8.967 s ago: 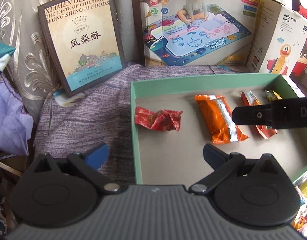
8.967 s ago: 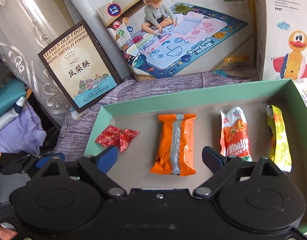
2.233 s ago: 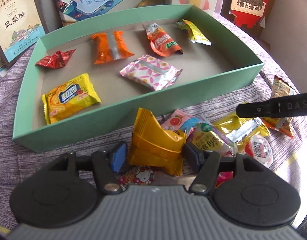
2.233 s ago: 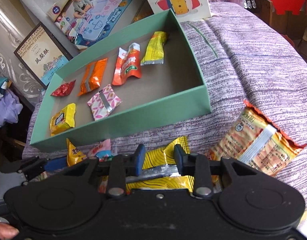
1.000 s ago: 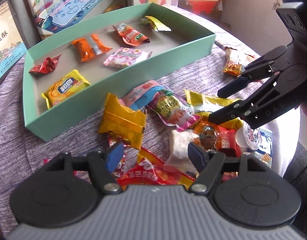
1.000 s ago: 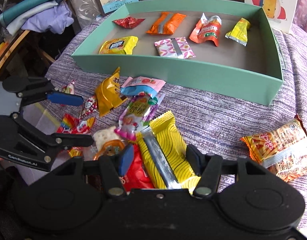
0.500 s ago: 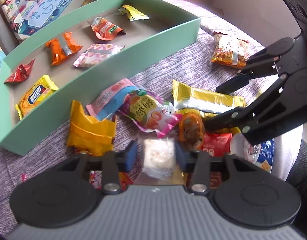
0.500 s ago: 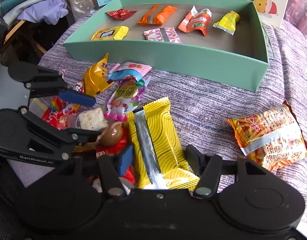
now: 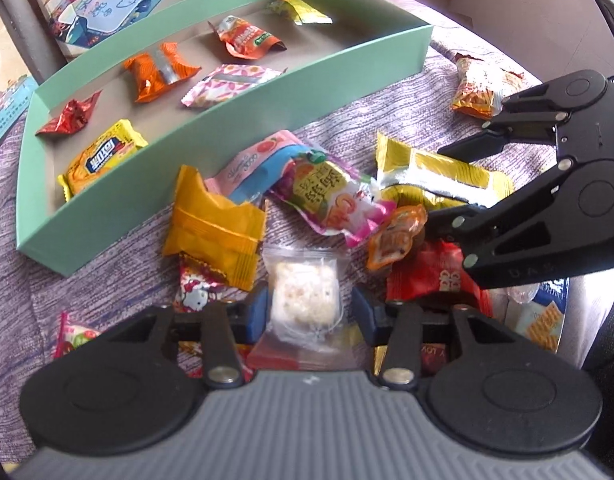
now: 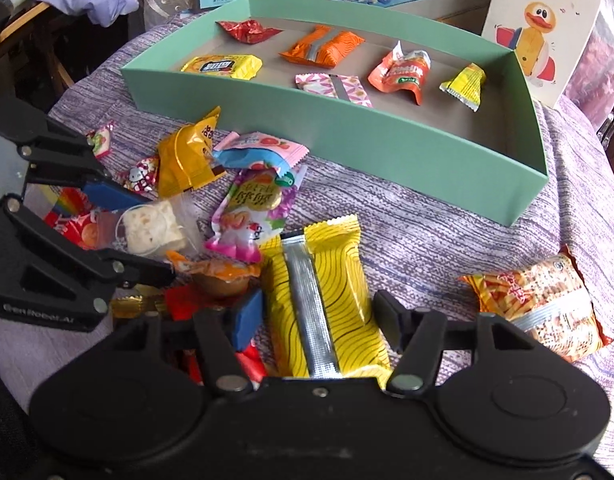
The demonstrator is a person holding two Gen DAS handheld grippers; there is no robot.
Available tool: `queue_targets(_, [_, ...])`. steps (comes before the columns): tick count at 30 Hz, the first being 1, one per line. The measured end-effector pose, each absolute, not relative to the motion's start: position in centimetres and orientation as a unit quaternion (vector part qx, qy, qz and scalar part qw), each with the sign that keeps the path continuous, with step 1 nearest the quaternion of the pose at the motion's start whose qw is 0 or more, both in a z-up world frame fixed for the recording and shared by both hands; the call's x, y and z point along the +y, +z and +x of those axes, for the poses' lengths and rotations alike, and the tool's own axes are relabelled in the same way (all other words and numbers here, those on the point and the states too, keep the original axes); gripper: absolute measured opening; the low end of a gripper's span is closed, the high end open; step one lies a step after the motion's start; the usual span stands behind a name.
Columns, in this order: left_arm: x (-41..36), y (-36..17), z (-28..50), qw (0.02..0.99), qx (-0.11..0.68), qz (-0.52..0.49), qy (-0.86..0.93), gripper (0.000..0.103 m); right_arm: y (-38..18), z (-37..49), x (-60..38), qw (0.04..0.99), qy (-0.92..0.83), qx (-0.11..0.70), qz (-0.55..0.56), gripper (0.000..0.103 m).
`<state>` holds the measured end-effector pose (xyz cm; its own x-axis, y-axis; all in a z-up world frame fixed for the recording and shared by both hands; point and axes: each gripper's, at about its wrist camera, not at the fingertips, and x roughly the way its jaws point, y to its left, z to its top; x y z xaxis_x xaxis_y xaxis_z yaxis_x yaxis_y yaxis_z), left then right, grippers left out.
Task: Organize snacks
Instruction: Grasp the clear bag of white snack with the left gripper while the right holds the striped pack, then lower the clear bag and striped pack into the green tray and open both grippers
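**A:** What do the jaws have?

**B:** The left gripper (image 9: 309, 312) has its two blue pads either side of a clear packet with a pale puffed cake (image 9: 305, 298) inside. The pads sit right at the wrapper's edges; whether they actually press on it, I can't tell. The right gripper (image 10: 317, 320) is spread wide around a yellow striped packet (image 10: 327, 296) with a silver seam, lying on the cloth, and the fingers stand clear of its sides.

**A:** And just around them?

**B:** A loose heap on the purple cloth (image 10: 427, 232): an orange-gold pouch (image 9: 213, 224), a pink and blue sachet (image 9: 255, 164), a pink fruit-print pack (image 9: 331, 196), a small orange jelly cup (image 9: 395, 236) and a red packet (image 9: 431, 280) (partly under the right gripper's arm). An orange noodle-snack bag (image 10: 535, 308) lies apart, to the right.

**A:** The box?

**B:** The green tray (image 10: 347, 132) sits beyond the heap. Inside, spaced out in rows: a red wrapper (image 10: 245, 31), an orange pack (image 10: 323, 46), a red-orange pack (image 10: 401, 70), a small yellow pack (image 10: 465, 86), a yellow biscuit pack (image 10: 223, 66) and a pink patterned one (image 10: 333, 85).
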<state>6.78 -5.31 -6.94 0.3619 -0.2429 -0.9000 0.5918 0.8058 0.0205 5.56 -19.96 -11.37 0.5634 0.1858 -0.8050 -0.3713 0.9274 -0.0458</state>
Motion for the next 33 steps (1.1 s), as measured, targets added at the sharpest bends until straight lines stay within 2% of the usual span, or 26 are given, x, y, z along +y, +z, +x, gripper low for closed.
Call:
queue_targets(7, [-3.8,-5.6,7.2,0.822,0.502,0.124,-0.238,0.032,-10.0,5.5,-23.5,0.88,0.131,0.456,-0.013,0.047])
queue_targets(18, [-3.3,-1.2,7.6,0.852,0.462,0.078,-0.233,0.032,-6.0,5.3,-27.1,0.893,0.124,0.42,0.103,0.047])
queue_targets(26, [-5.9,1.3,13.0,0.877,0.429,0.042,-0.211,0.032,-2.1,10.9,-30.8,0.906,0.091,0.371,0.185,0.047])
queue_targets(33, [-9.6,0.7,19.0,0.878,0.432,0.015,-0.207,0.032,-2.6,17.7,-32.8,0.903,0.04,0.367,0.219,0.047])
